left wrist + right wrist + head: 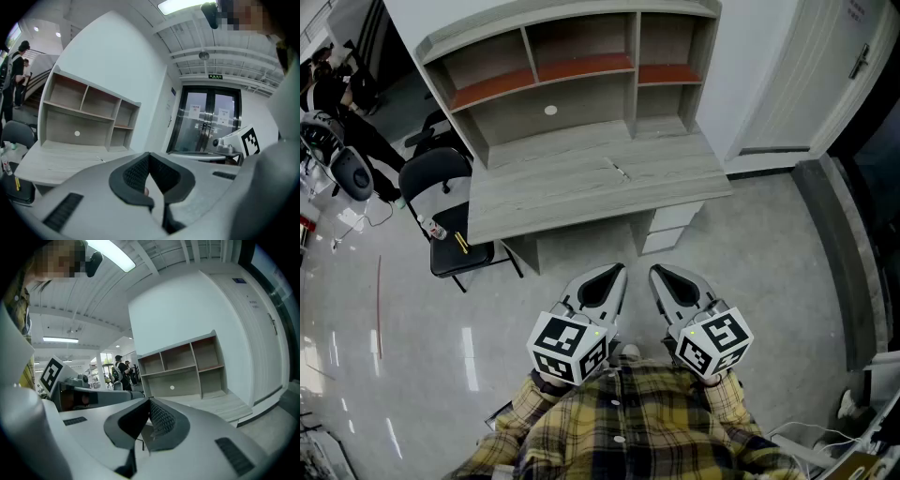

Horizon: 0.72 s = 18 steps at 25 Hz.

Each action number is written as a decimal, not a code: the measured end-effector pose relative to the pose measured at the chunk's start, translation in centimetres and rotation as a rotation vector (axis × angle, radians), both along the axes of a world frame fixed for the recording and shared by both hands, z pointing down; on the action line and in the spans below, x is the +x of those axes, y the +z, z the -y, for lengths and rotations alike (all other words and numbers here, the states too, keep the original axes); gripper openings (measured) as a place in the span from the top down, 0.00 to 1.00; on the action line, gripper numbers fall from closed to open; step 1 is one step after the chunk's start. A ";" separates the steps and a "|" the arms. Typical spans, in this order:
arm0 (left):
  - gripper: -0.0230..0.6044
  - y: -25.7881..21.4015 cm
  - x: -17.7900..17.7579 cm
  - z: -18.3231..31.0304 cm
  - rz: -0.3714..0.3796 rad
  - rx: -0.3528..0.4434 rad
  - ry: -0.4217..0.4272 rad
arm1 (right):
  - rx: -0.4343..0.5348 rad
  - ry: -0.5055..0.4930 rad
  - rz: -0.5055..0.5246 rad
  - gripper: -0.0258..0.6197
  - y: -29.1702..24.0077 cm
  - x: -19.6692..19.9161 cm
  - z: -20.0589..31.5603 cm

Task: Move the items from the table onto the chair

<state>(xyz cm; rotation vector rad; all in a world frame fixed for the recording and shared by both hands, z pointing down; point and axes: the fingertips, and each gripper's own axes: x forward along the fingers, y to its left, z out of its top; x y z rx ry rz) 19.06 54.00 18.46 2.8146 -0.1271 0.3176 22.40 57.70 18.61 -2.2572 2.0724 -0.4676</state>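
Black chair (437, 176) at left carries a bottle (434, 228) and a yellow pen (461, 243) on its seat. One thin item (620, 171) lies on the desk (572, 192). Left gripper (614, 270) and right gripper (660, 271) sit side by side at the person's chest, jaws pressed together, nothing between them.

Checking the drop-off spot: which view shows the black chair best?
The head view: the whole chair shows from above, seat included. The left gripper view catches only part of it at its left edge; the right gripper view shows none of it clearly.
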 end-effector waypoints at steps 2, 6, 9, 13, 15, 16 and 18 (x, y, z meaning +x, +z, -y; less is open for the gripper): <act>0.96 0.1 0.3 0.0 -0.002 0.005 0.003 | 0.002 0.002 0.002 0.93 0.2 0.2 0.1; 0.96 0.4 0.5 0.1 0.004 0.011 0.004 | 0.014 0.011 0.023 0.93 0.4 0.7 0.1; 0.96 0.5 0.6 -0.1 0.010 0.011 0.000 | 0.021 0.019 0.031 0.93 0.4 1.0 -0.3; 0.96 0.7 0.8 -0.3 0.015 0.019 -0.013 | 0.031 0.013 0.035 0.93 0.3 1.2 -0.8; 0.96 0.8 0.8 -0.5 0.017 0.023 -0.023 | 0.035 0.004 0.038 0.93 0.5 1.3 -1.1; 0.96 0.9 0.7 -0.7 0.019 0.023 -0.029 | 0.036 -0.001 0.041 0.93 0.6 1.3 -1.4; 0.96 1.2 0.5 -1.0 0.024 0.021 -0.041 | 0.036 -0.009 0.046 0.93 0.9 1.2 -1.8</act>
